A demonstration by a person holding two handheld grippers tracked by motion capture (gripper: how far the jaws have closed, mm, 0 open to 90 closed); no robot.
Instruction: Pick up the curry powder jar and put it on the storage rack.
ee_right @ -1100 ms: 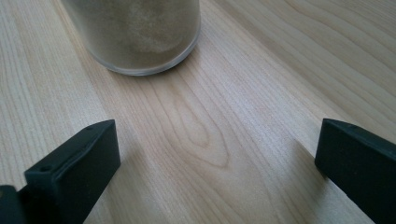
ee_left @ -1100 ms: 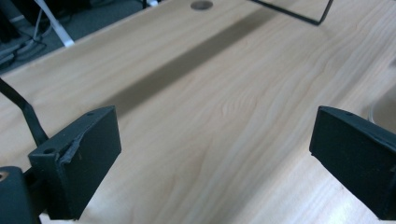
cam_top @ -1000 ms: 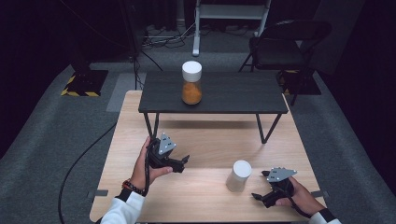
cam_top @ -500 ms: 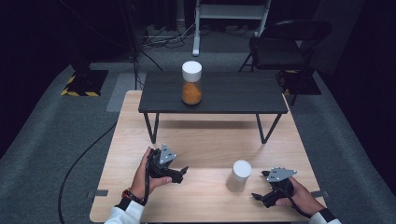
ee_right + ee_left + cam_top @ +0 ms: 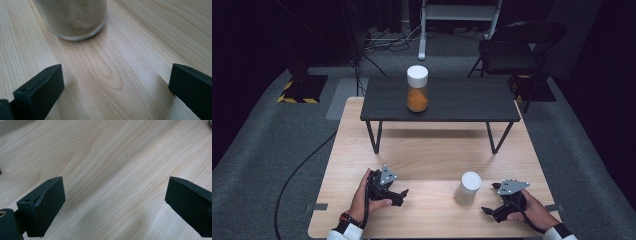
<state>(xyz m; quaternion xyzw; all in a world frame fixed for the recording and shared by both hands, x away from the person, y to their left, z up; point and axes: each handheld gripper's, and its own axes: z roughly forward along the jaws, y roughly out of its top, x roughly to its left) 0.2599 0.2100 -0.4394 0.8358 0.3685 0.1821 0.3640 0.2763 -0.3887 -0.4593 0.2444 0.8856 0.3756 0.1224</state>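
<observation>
Two grippers rest low over the wooden table (image 5: 427, 150), both empty. The right gripper (image 5: 492, 209) has its jaws spread wide, nothing between them; just ahead of it, slightly toward its left jaw, stands the jar (image 5: 467, 188) with a white lid, holding a pale powder as the right gripper view shows (image 5: 73, 17). The jar is upright and apart from both jaws. The left gripper (image 5: 399, 195) is also spread wide, pointing across bare wood toward the jar, which is well ahead of it and not touched.

Beyond both grippers, on the dark raised shelf (image 5: 462, 102), stands a second jar (image 5: 417, 89) with orange contents, far ahead of the left gripper and out of reach from here.

Judged step: the right gripper is lined up to close on the near jar.

Risks, judged from this layout:
- The jar sits off-centre toward the left jaw. A straight push forward could strike it with that jaw and tip or slide it rather than bracket it.
- The glass wall looks smooth and round; a grip near the base may let it rotate or slip when lifted.
- A low grasp under a heavy lid end may leave it top-heavy.
- Closing before the jaws pass the widest part would squeeze it forward, out of the grip.
</observation>
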